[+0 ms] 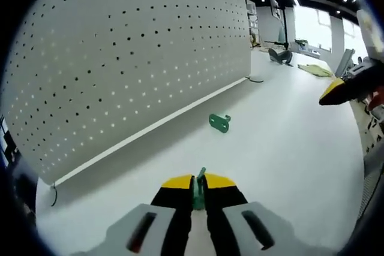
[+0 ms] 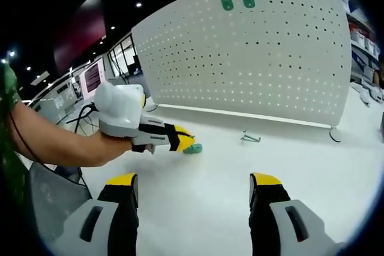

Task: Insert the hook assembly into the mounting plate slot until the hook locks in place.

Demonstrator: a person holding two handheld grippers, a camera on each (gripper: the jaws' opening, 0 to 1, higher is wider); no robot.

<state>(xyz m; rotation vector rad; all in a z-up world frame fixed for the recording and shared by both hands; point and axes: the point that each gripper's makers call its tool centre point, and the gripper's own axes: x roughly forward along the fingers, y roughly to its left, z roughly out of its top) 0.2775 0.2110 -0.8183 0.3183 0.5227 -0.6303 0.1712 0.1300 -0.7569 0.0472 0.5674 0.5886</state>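
A green hook piece [image 1: 199, 189] sits pinched between the closed yellow tips of the left gripper [image 1: 199, 185] above the white table [image 1: 288, 148]. Another green hook [image 1: 219, 122] lies near the pegboard [image 1: 132, 58], where two hooks [image 2: 237, 0] hang. The right gripper [image 2: 192, 187] is wide apart, empty.

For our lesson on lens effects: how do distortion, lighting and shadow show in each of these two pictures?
Left gripper view: fisheye bows the white perforated pegboard panel and its base; bright windows at upper right wash out; a soft shadow lies along the white tabletop under the panel. Right gripper view: the panel bulges too; ceiling spots glare against a dark background; the green plastic hook looks small and indistinct.
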